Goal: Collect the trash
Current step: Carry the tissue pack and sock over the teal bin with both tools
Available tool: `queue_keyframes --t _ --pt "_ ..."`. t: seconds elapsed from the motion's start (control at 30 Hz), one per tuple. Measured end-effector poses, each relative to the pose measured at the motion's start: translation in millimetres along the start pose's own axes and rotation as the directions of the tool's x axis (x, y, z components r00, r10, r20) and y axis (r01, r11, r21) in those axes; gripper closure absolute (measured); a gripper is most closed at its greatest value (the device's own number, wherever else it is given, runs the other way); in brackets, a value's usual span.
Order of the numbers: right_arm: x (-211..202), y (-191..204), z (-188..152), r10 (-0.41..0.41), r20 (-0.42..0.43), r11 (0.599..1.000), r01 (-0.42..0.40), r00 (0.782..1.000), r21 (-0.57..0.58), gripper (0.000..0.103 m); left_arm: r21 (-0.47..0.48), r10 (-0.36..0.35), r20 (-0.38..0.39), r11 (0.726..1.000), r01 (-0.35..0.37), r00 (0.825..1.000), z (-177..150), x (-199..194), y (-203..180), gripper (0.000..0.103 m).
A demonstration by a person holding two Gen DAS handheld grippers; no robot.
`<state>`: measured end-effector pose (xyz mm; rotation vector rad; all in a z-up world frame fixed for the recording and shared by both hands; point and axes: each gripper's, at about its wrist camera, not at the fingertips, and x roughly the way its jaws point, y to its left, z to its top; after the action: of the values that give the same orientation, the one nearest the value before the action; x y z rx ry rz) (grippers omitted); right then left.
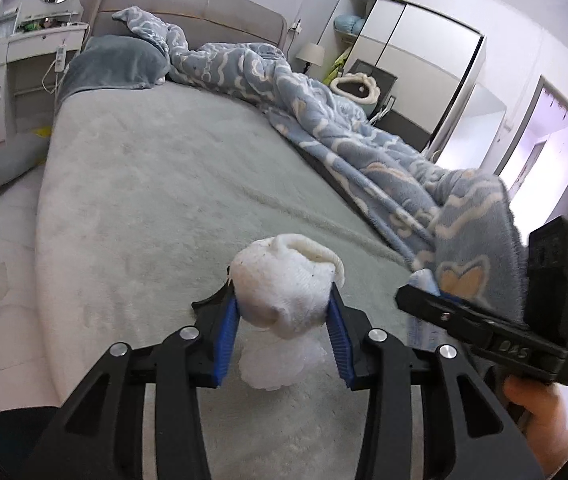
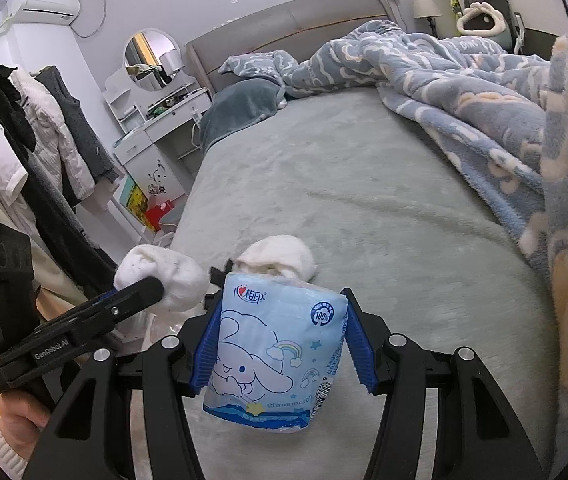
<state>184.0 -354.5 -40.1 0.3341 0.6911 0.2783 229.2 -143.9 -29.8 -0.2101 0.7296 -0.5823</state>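
- The left gripper (image 1: 284, 300) is clamped on a rolled white sock (image 1: 284, 280), its blue pads (image 1: 228, 328) pressing both sides of the bundle
- The sock hangs above the grey-green bed sheet (image 1: 172, 184), clear of the surface; in the right wrist view the same sock (image 2: 164, 280) shows at the tip of the left gripper (image 2: 152, 288), left of the other tool
- Below the sock in the left wrist view, a crinkled clear plastic wrapper (image 1: 272, 364) sits between the black arms of the gripper; whether it lies on the sheet or hangs cannot be told
- The right gripper (image 2: 280, 328) is clamped on a light blue tissue pack (image 2: 276, 352) printed with a cartoon dog and a rainbow, blue pads (image 2: 208, 348) against both its sides
- A second white sock (image 2: 280, 258) lies on the sheet just beyond the top of the pack, partly hidden by it
- A blue fleece blanket (image 2: 464, 92) with a cloud pattern is heaped along the right side of the bed, and a fold of it drapes over the right gripper (image 1: 484, 320) in the left wrist view
- A bare hand (image 1: 540, 412) holds the right tool from below; a hand with a white knit cuff (image 2: 20, 420) holds the left
- A grey pillow (image 2: 240, 112) rests by the padded headboard (image 2: 284, 20), and clothes on a rack (image 2: 36, 128) hang left of the bed
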Motion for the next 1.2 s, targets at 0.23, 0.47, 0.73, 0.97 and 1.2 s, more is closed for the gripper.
queue_keyframes --t 0.23,0.47,0.73,0.97,1.2 --pt "28 30 -18 0.035 -0.079 0.999 -0.037 0.996 -0.019 0.046 -0.012 0.038 -0.048 0.999 -0.039 0.998 -13 -9 17 0.059" --pt "54 61 -39 0.060 -0.152 0.997 -0.066 0.987 -0.040 0.046 -0.046 0.054 -0.071 0.997 -0.058 0.996 -28 -21 38 0.058" --pt "78 84 -49 0.016 -0.212 0.997 -0.033 0.977 -0.075 0.047 -0.087 0.049 -0.061 0.995 -0.054 0.997 -35 -40 58 0.058" --pt "78 94 -48 -0.006 -0.205 0.996 -0.013 0.979 -0.090 0.047 -0.088 0.099 -0.022 0.991 -0.101 0.995 -33 -67 76 0.058" --pt "61 117 -29 -0.029 -0.111 0.990 0.013 0.993 -0.144 0.047 -0.052 0.174 -0.035 0.983 -0.176 0.984 -35 -79 93 0.058"
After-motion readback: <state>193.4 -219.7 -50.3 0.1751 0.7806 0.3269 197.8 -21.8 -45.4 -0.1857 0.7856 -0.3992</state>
